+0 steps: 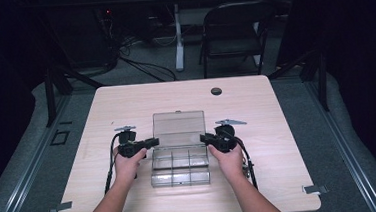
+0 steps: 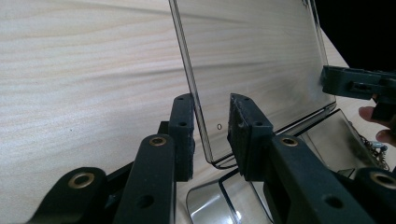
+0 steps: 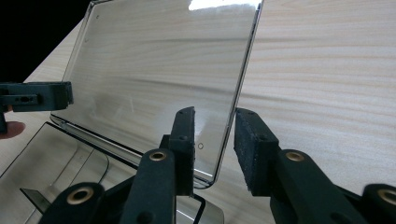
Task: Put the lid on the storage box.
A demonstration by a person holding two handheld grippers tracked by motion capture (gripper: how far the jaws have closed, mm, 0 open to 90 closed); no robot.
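1. A clear compartment box sits mid-desk, its lid raised at the far side.
2. The left gripper straddles the lid's left edge, jaws narrowly parted, not pressing.
3. The right gripper brackets the right edge, jaws likewise apart.

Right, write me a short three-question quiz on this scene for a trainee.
1. True or false: the lid of the clear box is shut.
2. What stands between the jaws of the left hand-held gripper? A the lid's edge; B a cable; C nothing.
3. Fill in: beyond the table stands a black ___.
Key: 1 false; 2 A; 3 chair.
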